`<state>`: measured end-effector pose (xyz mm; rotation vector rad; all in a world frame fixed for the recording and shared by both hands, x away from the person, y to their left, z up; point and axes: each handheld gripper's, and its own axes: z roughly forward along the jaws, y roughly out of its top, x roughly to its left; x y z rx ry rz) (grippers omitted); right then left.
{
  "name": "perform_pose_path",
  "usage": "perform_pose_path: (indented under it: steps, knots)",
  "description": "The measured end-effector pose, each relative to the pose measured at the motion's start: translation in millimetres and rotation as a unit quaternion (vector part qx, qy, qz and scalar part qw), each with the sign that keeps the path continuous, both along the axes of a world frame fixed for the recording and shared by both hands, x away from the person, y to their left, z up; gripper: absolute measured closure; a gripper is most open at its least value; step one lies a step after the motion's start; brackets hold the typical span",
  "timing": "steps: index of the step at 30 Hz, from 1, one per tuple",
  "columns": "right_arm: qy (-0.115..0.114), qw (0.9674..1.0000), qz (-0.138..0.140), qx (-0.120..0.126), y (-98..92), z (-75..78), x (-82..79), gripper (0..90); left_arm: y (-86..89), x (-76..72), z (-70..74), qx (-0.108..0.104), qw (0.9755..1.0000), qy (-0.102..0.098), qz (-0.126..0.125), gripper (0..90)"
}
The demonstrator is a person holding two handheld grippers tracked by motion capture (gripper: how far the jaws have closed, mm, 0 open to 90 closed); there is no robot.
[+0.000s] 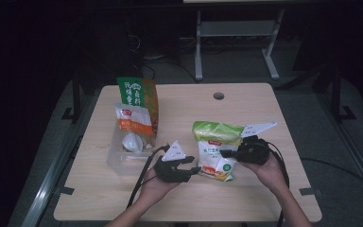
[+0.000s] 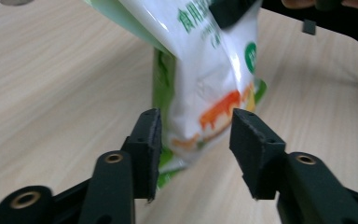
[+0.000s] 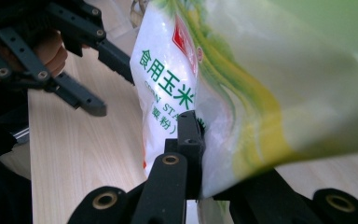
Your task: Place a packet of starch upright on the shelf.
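In right tool [image 1: 223, 153]: white-green bag [image 1: 216, 150] printed "食用玉米", "CORN STA"

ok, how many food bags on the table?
3. White-and-green bag at centre right, clamped by the right gripper; green-and-orange bag standing at back left; white-and-orange bag leaning in front of it. More may be hidden.

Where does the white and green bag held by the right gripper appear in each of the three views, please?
High view: the white and green bag lies right of centre, between both grippers.
Left gripper view: upper centre, hanging down beyond the open jaws.
Right gripper view: centre to right, clamped in the jaws.
Shared landmark: the wooden table.
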<state>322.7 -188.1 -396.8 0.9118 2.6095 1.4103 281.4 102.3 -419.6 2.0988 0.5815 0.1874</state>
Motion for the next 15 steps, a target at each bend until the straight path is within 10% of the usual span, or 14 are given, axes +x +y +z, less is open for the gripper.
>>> perform_pose_path:
  steps: [15]
  knots:
    - [-0.005,1.0,0.007,-0.001,19.5,23.1,7.0,87.0,24.9,-31.2,-9.1,-0.001,0.9998,0.0,-0.021,42.6]
